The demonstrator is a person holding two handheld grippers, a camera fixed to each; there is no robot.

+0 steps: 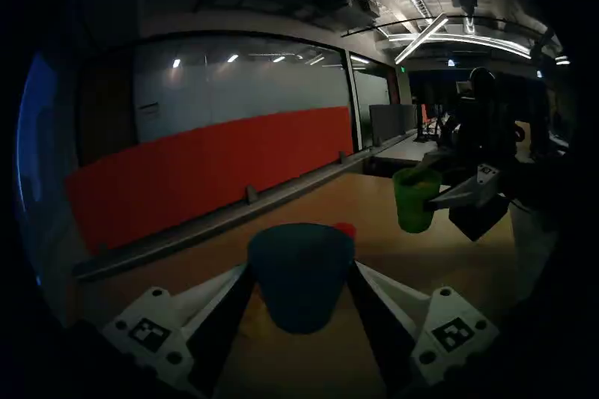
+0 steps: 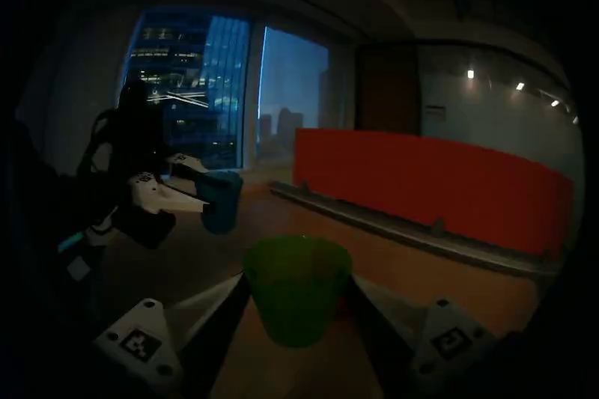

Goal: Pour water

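The left gripper has its jaws pressed tight on a blue cup, and the right gripper squeezes a green cup.

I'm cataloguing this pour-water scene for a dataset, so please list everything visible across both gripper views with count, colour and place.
table: 1, brown wood, stretching ahead under both cups
blue cup: 1, dark blue, held over the table
green cup: 1, translucent green, held over the table, apart from the blue cup
small red thing: 1, red, just behind the blue cup, too hidden to identify
wall panel: 1, orange-red, along the table's far edge
window: 1, blue, night city outside
ceiling light strips: several, white, overhead
left gripper: 1, white fingers pressing the blue cup
right gripper: 1, white fingers pressing the green cup
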